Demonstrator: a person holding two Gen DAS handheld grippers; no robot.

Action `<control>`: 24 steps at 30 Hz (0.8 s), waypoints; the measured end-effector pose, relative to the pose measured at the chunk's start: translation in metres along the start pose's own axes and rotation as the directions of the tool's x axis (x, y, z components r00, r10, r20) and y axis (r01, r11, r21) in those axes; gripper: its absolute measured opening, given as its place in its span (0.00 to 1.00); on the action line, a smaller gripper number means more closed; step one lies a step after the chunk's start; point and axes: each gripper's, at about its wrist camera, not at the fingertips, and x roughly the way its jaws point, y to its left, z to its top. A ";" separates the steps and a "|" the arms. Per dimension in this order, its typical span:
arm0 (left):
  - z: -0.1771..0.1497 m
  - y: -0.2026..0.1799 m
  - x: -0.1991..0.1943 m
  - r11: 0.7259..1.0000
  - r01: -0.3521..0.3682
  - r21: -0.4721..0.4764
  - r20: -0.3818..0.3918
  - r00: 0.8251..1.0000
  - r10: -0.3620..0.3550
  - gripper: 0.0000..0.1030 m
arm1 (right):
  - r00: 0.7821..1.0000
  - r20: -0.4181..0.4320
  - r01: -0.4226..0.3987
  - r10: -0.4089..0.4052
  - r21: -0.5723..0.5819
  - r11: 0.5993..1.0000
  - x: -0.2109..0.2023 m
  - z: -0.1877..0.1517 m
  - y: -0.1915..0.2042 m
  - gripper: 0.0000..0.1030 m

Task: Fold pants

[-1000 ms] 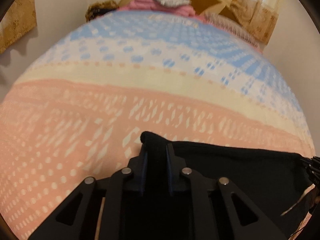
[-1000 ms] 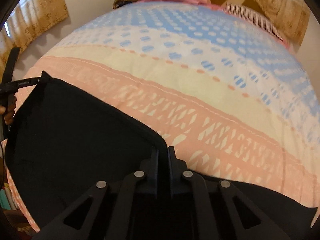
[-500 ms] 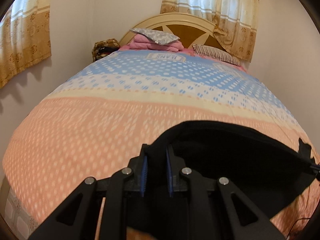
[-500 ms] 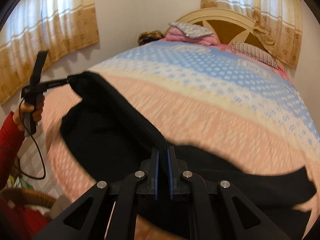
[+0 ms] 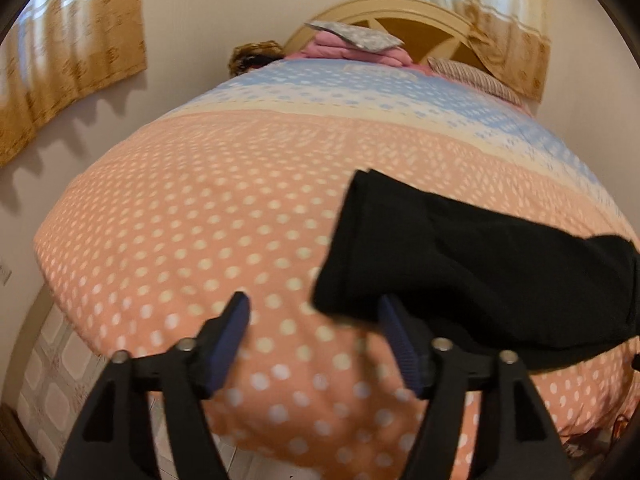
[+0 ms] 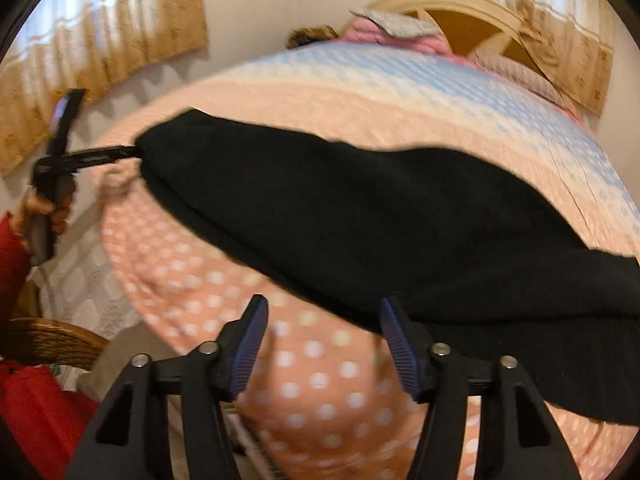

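The black pants point(image 5: 480, 264) lie folded over on the pink dotted bedspread point(image 5: 200, 216), near the bed's foot edge. My left gripper point(image 5: 316, 320) is open and empty, its fingers just left of the pants' near corner. In the right wrist view the pants point(image 6: 360, 216) stretch across the bed. My right gripper point(image 6: 320, 328) is open and empty at their near edge. The left gripper point(image 6: 100, 156) also shows there, at the pants' far left end, held by a hand in a red sleeve.
Pillows and folded pink bedding point(image 5: 352, 44) sit at the headboard point(image 5: 400, 12). Curtains point(image 5: 60, 60) hang on the left wall. A wicker basket point(image 6: 48, 340) stands on the floor left of the bed. The bed's foot edge point(image 5: 160, 368) drops to a tiled floor.
Both grippers were shut on the pants' edge and lifted it up and over; now both are open, and the pants lie released, folded on the bed.
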 end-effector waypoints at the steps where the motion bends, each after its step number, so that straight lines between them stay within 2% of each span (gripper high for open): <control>1: -0.001 0.004 -0.004 1.000 -0.013 -0.015 0.012 1.000 0.013 0.76 | 1.000 0.014 -0.015 0.015 -0.012 1.000 -0.006 0.004 0.004 0.59; 3: -0.001 0.007 -0.007 0.999 -0.021 -0.037 0.024 0.999 0.022 0.77 | 0.997 0.056 -0.060 0.061 -0.026 0.998 -0.014 0.015 0.012 0.59; 5: -0.004 0.004 -0.007 0.999 -0.025 -0.026 0.008 1.000 0.025 0.77 | 0.983 0.112 -0.144 0.145 -0.014 0.989 -0.017 0.033 0.018 0.59; 8: -0.012 -0.002 -0.011 0.998 -0.056 0.003 0.007 0.998 0.056 0.77 | 0.957 0.117 -0.265 0.264 -0.008 0.964 0.004 0.080 0.041 0.59; 11: -0.020 0.005 -0.015 0.994 -0.106 -0.004 -0.022 0.994 0.106 0.77 | 0.923 0.112 -0.358 0.368 -0.106 0.928 0.037 0.123 0.090 0.59; 13: -0.024 0.011 -0.014 0.992 -0.125 -0.019 -0.047 0.991 0.124 0.77 | 0.921 0.082 -0.362 0.380 -0.173 0.916 0.065 0.143 0.129 0.59; 15: -0.024 0.019 -0.013 0.989 -0.140 -0.040 -0.063 0.988 0.138 0.77 | 0.930 0.055 -0.341 0.363 -0.241 0.909 0.094 0.156 0.162 0.59; 18: -0.022 0.025 -0.005 0.974 -0.226 -0.027 -0.085 0.971 0.223 0.77 | 0.953 0.019 -0.280 0.304 -0.339 0.898 0.133 0.166 0.200 0.59; 19: -0.022 0.027 -0.003 0.968 -0.249 -0.018 -0.088 0.965 0.246 0.77 | 0.965 0.019 -0.235 0.260 -0.369 0.899 0.145 0.169 0.208 0.55; 20: -0.022 0.028 -0.001 0.964 -0.264 -0.012 -0.089 0.961 0.262 0.77 | 0.977 0.020 -0.186 0.211 -0.394 0.900 0.155 0.169 0.214 0.34; 21: -0.023 0.029 0.000 0.963 -0.268 -0.013 -0.091 0.960 0.265 0.77 | 0.984 0.003 -0.163 0.180 -0.404 0.900 0.167 0.170 0.218 0.21; 22: -0.023 0.031 0.001 0.964 -0.265 -0.020 -0.097 0.960 0.262 0.77 | 0.984 -0.042 -0.175 0.172 -0.385 0.906 0.178 0.169 0.217 0.14; 24: -0.023 0.034 0.003 0.964 -0.263 -0.029 -0.102 0.960 0.259 0.77 | 0.971 -0.085 -0.240 0.225 -0.314 0.919 0.185 0.171 0.207 0.11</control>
